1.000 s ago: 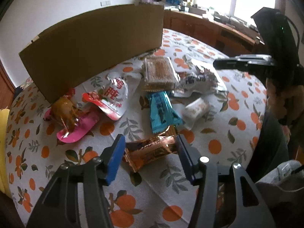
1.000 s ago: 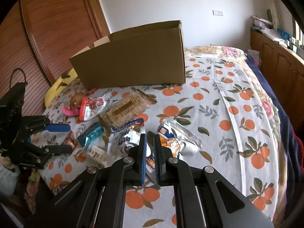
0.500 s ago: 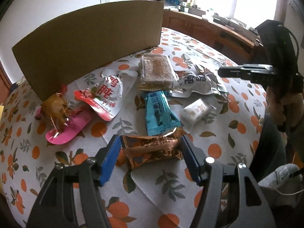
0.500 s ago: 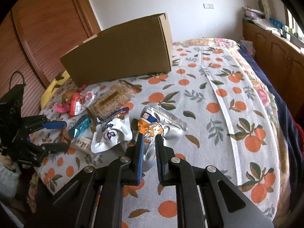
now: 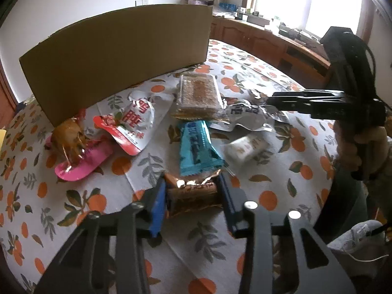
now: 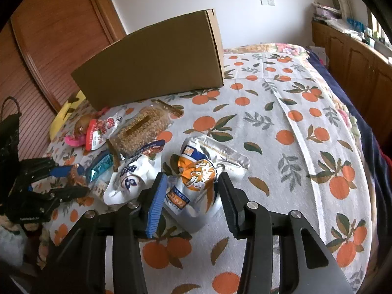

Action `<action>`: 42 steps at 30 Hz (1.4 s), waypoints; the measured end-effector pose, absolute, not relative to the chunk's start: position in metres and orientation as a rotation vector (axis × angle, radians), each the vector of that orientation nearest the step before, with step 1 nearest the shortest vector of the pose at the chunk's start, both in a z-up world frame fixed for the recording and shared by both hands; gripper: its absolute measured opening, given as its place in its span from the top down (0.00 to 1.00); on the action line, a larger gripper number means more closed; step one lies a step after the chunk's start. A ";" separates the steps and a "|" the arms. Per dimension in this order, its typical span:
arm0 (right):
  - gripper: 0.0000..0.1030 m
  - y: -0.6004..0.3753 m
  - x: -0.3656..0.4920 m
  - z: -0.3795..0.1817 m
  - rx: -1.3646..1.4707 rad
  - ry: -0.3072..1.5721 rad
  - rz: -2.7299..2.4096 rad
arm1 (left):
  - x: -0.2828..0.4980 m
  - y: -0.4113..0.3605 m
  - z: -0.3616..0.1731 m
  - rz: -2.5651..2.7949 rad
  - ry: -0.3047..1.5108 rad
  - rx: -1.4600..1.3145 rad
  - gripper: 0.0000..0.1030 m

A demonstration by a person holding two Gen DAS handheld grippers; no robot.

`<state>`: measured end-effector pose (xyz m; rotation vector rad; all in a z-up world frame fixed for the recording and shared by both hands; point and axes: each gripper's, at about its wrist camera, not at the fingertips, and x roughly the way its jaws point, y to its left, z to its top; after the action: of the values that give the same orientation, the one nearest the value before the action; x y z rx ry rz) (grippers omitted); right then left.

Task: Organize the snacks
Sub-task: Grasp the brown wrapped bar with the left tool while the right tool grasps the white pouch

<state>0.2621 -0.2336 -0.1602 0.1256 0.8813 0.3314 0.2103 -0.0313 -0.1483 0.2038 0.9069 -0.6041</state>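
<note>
- Box (image 5: 117, 56): interior hidden in both views; only outer walls show.
- Copper wrapper (image 5: 191, 193): sides covered by the left gripper's (image 5: 192, 196) pads; near end hidden beneath the fingers.
- White packet (image 5: 245, 147): blurred, print unreadable.
- Orange-white pouch (image 6: 196, 174): lower edge hidden behind the right gripper's (image 6: 189, 196) fingers.
- Teal bar (image 6: 100, 165): partly covered by neighbouring packets in the right view.
- Yellow object (image 6: 62, 115): mostly hidden behind the box; identity unclear.
- Right hand (image 5: 360, 147): only partly seen behind the tool body.
- Countertop clutter (image 5: 245, 14): too small to identify.
</note>
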 end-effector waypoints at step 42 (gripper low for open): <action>0.62 -0.203 0.263 -0.159 -0.096 0.910 0.278 | 0.183 -0.009 -0.133 -0.550 0.810 0.068 0.67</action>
<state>0.2626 -0.2029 -0.1593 -0.0958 0.9104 0.2783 0.1834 -0.0091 -0.1325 0.0684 0.8101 -0.5497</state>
